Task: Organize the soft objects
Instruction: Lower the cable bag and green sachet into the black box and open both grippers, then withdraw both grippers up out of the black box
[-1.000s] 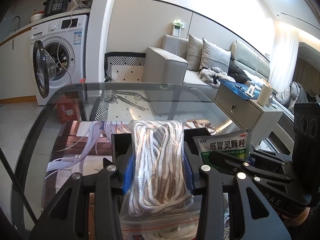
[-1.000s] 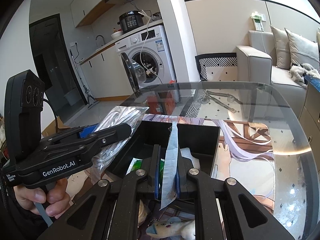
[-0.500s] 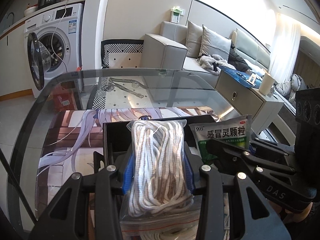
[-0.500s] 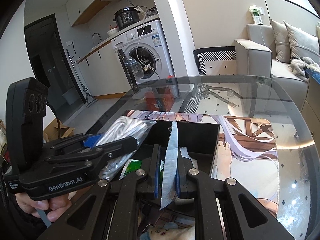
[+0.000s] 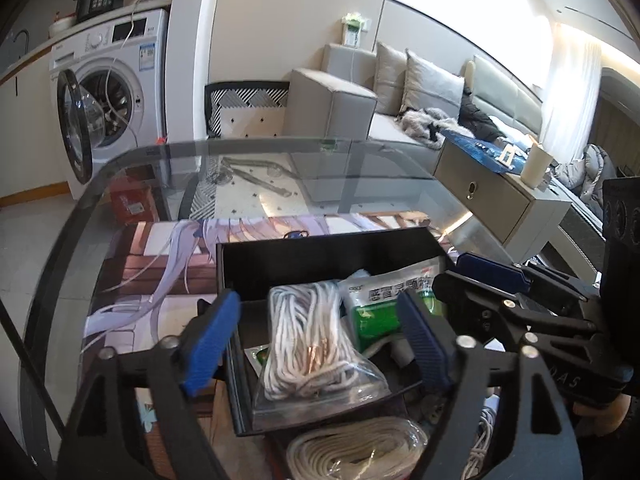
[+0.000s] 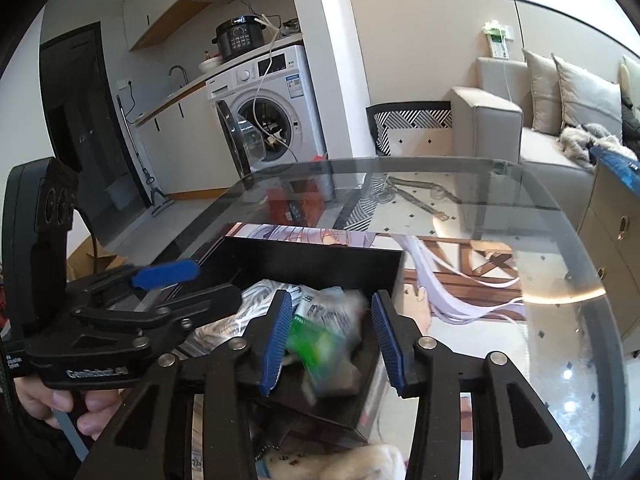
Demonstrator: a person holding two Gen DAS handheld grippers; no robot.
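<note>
A clear bag of white rope (image 5: 316, 344) lies in the black box (image 5: 320, 252) on the glass table. Beside it on the right lies a green and white medicine packet (image 5: 384, 300). My left gripper (image 5: 320, 336) is open above the rope bag, its blue pads either side. My right gripper (image 6: 330, 336) is open over the box (image 6: 320, 258), with the blurred packet (image 6: 324, 328) between its fingers, loose. The right gripper also shows at the right of the left wrist view (image 5: 492, 280). The left gripper shows at the left of the right wrist view (image 6: 168, 288).
Another bag of white cord (image 5: 360, 452) lies in front of the box. A plush toy (image 6: 340, 464) lies at the near edge. A printed mat (image 5: 160, 264) covers part of the glass table (image 6: 560, 280). A washing machine and a sofa stand beyond.
Both grippers have opened. The rope bag and the medicine packet have dropped from them into the black box.
</note>
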